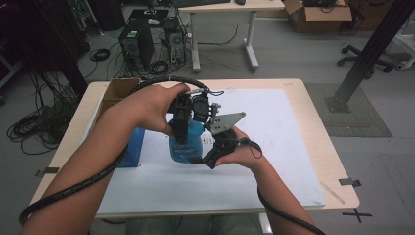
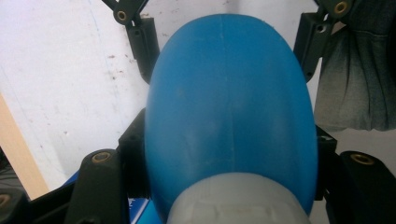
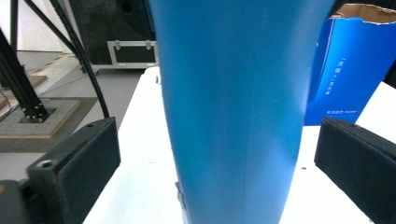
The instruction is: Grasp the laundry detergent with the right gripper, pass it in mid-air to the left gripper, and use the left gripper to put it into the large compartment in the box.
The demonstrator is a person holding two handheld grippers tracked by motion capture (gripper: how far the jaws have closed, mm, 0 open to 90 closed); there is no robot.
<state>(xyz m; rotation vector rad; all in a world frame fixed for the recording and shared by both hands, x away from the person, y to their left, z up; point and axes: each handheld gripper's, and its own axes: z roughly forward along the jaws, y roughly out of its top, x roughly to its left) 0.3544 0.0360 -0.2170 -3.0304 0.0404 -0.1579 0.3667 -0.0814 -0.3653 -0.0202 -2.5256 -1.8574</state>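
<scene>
Standing upright on the white sheet [image 1: 274,147] at mid-table: blue plastic bottle [image 1: 187,142], long axis vertical, grey cap up. Coming down over the top, left gripper [image 1: 182,128], jaws straddling the shoulder, grip unclear. Approaching low from the side, right gripper [image 1: 211,155], spread wide, body between jaws, untouched. Blue carton [image 1: 131,147] just beside.

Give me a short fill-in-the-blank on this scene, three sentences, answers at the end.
1. The bottle held between the two hand-held grippers is coloured ____.
2. In the right gripper view, the jaws of the right hand-held gripper stand apart from the bottle, so that gripper is ____.
3. The blue box stands on the white sheet to the ____ of the bottle in the high view.

Missing words: blue; open; left
</scene>
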